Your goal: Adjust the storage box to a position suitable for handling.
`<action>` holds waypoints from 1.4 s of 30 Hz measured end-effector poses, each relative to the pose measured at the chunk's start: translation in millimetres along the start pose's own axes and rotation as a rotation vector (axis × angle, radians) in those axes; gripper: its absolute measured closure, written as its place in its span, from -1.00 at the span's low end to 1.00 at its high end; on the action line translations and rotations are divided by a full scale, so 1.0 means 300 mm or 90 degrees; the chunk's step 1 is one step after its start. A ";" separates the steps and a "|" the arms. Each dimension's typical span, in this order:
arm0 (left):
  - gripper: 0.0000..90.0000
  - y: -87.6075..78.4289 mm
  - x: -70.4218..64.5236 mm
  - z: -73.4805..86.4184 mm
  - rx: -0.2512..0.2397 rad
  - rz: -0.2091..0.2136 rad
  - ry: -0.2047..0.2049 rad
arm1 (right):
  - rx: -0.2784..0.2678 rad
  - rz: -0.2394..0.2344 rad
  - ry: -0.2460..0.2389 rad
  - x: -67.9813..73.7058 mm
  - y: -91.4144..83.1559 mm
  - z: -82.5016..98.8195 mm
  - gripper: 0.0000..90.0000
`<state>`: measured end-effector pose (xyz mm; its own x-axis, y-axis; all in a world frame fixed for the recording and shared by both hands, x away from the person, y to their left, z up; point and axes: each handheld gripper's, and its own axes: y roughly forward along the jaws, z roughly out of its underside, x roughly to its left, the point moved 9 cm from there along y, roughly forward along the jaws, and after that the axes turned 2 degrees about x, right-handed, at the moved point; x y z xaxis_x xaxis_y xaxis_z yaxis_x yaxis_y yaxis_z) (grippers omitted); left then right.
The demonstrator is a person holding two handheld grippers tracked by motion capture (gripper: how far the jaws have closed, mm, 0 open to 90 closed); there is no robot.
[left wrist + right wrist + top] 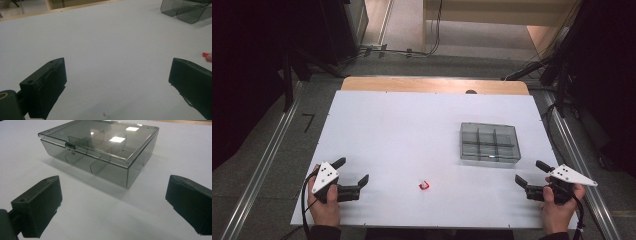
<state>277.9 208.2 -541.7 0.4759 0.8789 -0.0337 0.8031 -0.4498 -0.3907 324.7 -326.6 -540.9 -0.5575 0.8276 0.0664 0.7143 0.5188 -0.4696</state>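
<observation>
A smoky clear plastic box with inner dividers and its lid down stands on the right half of the white table. In the right gripper view the box lies just ahead, its latch facing the jaws. A small red and white piece lies near the front edge, between the hands; its edge peeks in at the right of the left gripper view. My left gripper rests at the front left, open and holding nothing. My right gripper sits at the front right, open, close to the box's near right corner.
The white sheet covers a wooden tabletop whose bare strip shows at the far edge. Dark stands and cables surround the table on the floor. Metal rails run along both sides.
</observation>
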 end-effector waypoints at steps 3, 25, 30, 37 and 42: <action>-0.97 -0.006 0.003 -0.002 -0.010 0.002 -0.007 | 0.005 0.007 -0.001 0.001 -0.001 0.000 -1.00; -0.97 -0.011 0.003 -0.003 -0.021 0.023 -0.023 | 0.052 -0.011 0.000 0.003 0.012 -0.120 -1.00; -0.97 -0.016 0.000 -0.005 -0.028 0.025 -0.022 | 0.069 -0.007 0.005 -0.028 0.031 -0.152 -0.95; -0.97 -0.013 -0.003 -0.003 -0.023 0.029 -0.018 | 0.086 -0.005 -0.005 -0.056 0.053 -0.203 -0.90; -0.96 -0.012 -0.004 -0.003 -0.023 0.032 -0.021 | 0.103 -0.012 0.003 -0.101 0.078 -0.259 -0.42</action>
<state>274.7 208.7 -539.4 0.5038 0.8599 -0.0825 0.7917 -0.4978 -0.3540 391.2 -322.7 -485.5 -0.5674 0.8195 0.0804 0.6265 0.4930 -0.6037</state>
